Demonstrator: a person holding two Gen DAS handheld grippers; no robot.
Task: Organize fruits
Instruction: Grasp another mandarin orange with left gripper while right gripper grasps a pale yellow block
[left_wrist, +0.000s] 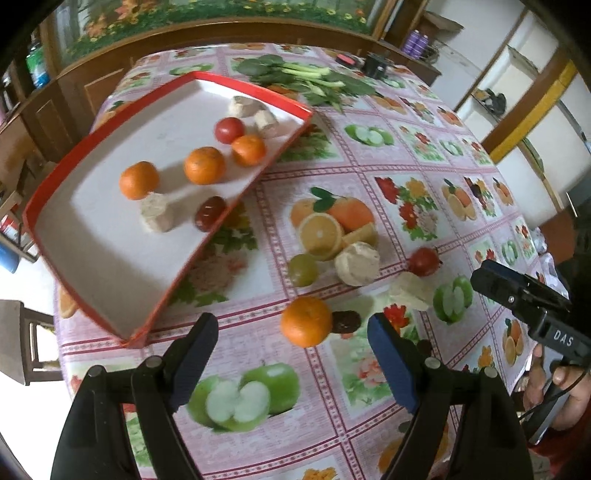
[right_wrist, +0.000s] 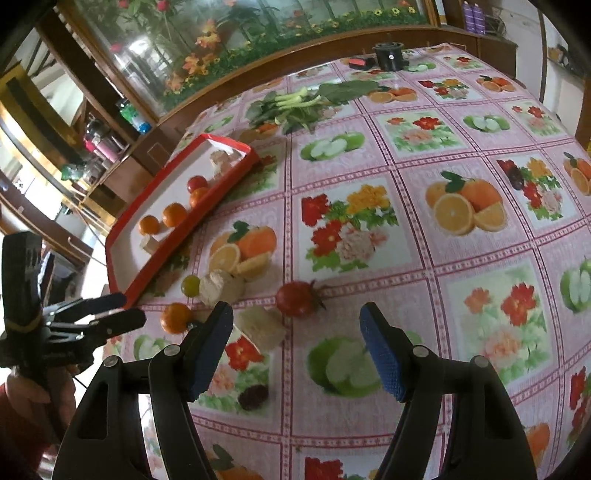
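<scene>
Both grippers hang over the table with their jaws apart and nothing between the pads. The left gripper (left_wrist: 293, 341) has the loose orange (left_wrist: 306, 321) just ahead of its fingers, with a dark date-like fruit (left_wrist: 346, 321) touching the orange and partly hidden behind it. The right gripper (right_wrist: 295, 332) faces a red tomato (right_wrist: 297, 298) lying on the tablecloth (right_wrist: 406, 258). One of its fingers covers part of a pale flat piece (right_wrist: 260, 326) whose kind is hard to tell.

The red tray (left_wrist: 258, 177) sits toward the far left corner of the table. It holds three oranges (left_wrist: 204, 165), a red tomato, a dark red fruit (left_wrist: 210, 213) against the near rim, and pale beige lumps, all blurred. Just outside that rim lie a green grape (left_wrist: 303, 270) and a round beige lump (left_wrist: 357, 263), touching or nearly so.

Leafy greens (right_wrist: 295, 105) lie near the far edge. A small black object (right_wrist: 388, 56) beyond them is too small to identify. The printed fruit on the cloth makes the real pieces harder to pick out.
</scene>
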